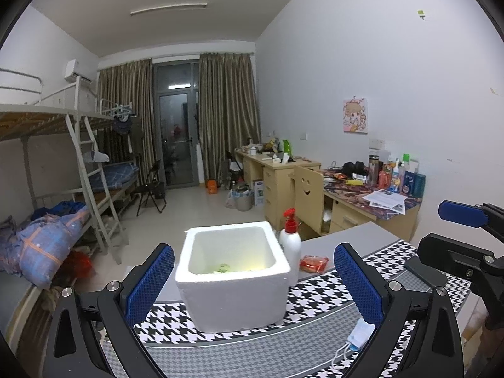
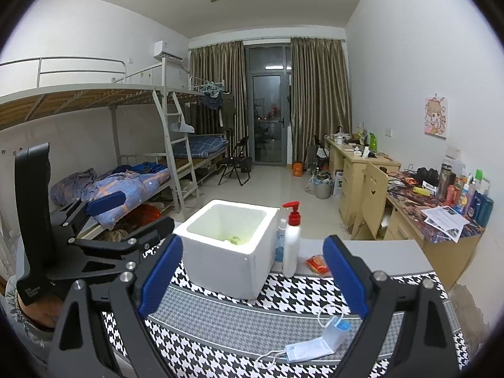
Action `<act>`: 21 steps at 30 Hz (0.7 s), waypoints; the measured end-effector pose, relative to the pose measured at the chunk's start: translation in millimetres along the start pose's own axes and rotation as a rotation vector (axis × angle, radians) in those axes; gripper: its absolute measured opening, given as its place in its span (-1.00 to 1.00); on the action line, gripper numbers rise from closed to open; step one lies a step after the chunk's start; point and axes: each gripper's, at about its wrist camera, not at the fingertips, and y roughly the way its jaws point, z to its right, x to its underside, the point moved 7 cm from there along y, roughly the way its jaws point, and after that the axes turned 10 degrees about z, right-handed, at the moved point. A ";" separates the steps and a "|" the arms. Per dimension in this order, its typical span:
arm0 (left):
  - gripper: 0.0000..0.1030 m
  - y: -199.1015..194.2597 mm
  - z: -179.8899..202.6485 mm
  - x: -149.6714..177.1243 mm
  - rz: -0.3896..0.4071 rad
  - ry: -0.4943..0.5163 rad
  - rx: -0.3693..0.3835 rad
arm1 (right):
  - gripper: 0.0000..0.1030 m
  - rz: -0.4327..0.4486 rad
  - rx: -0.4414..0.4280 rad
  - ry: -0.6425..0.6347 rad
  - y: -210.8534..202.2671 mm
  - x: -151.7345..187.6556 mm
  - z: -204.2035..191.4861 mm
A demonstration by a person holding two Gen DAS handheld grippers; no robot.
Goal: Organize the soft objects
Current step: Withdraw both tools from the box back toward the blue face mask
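One face mask (image 2: 310,345): lying flat near the counter's (image 2: 378,256) front edge, on the houndstooth mat (image 2: 283,289)
Foam box (image 2: 226,247): mid-counter, something green inside
Left tongs (image 1: 253,283): wide open, empty
Right tongs (image 2: 253,278): wide open, empty

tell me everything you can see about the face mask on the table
The face mask is a light blue, pleated disposable one with white ear loops. It lies loosely folded and crumpled on the houndstooth cloth, one end lifted near the right gripper's right finger. Nothing grips it. It sits apart from the foam box, toward the near edge.
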 end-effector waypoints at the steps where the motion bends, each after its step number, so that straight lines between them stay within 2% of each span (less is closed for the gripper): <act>1: 0.98 -0.9 2.0 0.7 0.001 0.000 0.005 | 0.81 0.000 0.003 -0.003 -1.9 0.6 0.5; 21: 0.98 4.0 48.8 17.2 -0.024 -0.015 0.128 | 0.82 0.000 0.112 0.005 -32.4 21.4 33.5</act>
